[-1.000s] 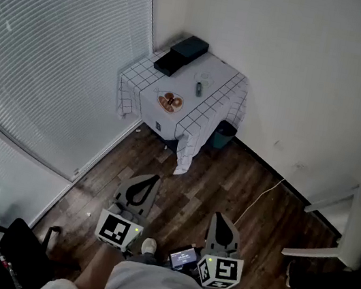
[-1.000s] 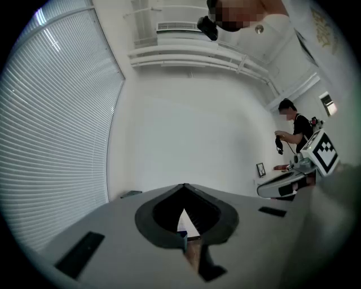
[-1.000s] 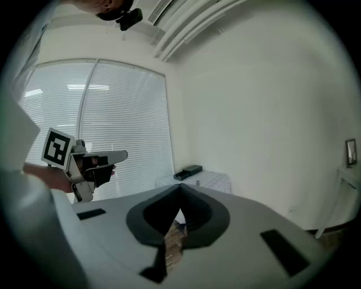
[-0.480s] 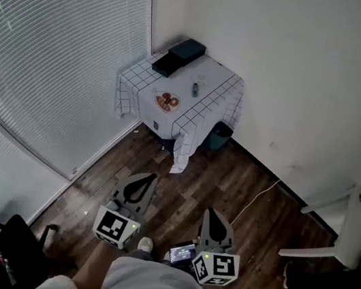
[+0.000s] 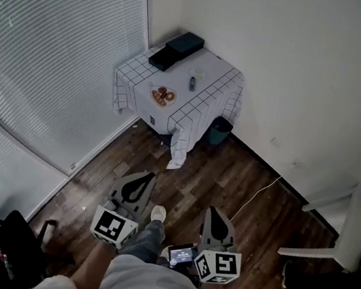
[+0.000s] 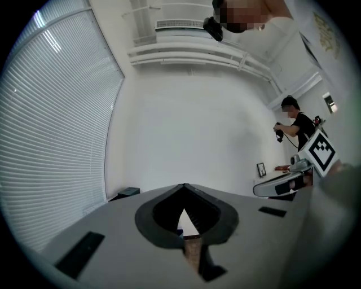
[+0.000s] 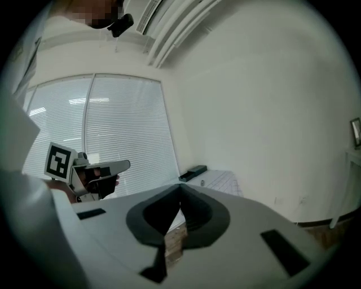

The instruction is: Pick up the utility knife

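Note:
The utility knife (image 5: 192,83) is a small dark object lying on a checked tablecloth over a small table (image 5: 205,103) in the far corner of the room. Beside it are two dark flat boxes (image 5: 176,50) and a plate of brownish items (image 5: 163,96). My left gripper (image 5: 149,176) and right gripper (image 5: 213,213) are held low over the wooden floor, well short of the table, both pointing towards it. Each is shut with nothing between its jaws. In the right gripper view the table (image 7: 223,179) shows beyond the shut right gripper (image 7: 180,186). The left gripper (image 6: 184,185) faces the white wall.
A teal bin (image 5: 220,132) stands under the table. A white cable (image 5: 258,195) runs over the floor by the right wall. White furniture (image 5: 351,233) is at the right, an office chair (image 5: 4,241) at bottom left, window blinds (image 5: 45,47) on the left. Another person (image 6: 293,127) stands behind.
The person has taken a step: a shoe now shows forward between the grippers. Both grippers have shifted slightly ahead, and the table sits a little higher and further left in the head view.

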### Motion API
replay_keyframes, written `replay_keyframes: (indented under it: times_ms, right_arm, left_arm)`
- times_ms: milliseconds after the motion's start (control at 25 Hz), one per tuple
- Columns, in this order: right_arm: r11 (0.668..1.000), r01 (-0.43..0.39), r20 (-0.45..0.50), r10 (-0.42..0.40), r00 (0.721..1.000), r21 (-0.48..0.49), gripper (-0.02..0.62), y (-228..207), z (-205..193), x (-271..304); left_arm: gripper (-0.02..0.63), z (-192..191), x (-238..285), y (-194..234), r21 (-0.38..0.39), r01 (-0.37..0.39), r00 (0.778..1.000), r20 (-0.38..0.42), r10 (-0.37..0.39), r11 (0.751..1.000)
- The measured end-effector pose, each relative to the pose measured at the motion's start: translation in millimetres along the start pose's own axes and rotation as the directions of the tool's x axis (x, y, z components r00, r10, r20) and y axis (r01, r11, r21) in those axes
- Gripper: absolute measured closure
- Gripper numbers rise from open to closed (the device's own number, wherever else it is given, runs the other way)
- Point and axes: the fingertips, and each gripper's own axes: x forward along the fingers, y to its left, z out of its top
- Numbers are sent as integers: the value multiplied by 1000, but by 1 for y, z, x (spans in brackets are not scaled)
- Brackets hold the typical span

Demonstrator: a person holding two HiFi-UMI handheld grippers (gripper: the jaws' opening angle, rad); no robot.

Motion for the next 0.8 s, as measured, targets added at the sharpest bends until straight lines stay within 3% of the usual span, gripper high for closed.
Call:
replay_keyframes:
  times_ms: [240,440,800]
  right_arm:
    - [999,-32,-16,32,999,-34,589,-18,8,48]
    - [999,-41,5,41,999,-34,589,-30,25,101]
    - [997,4,40,-1,999,-78,589,-68,52,192]
  left_arm:
    - [601,-3,50,14,-19,25,1000,8,-25,1000]
    - [601,8,97,50,2,1,999,50,-1,1000]
    - [601,3,157,118,10,-3,999,34,2,1000]
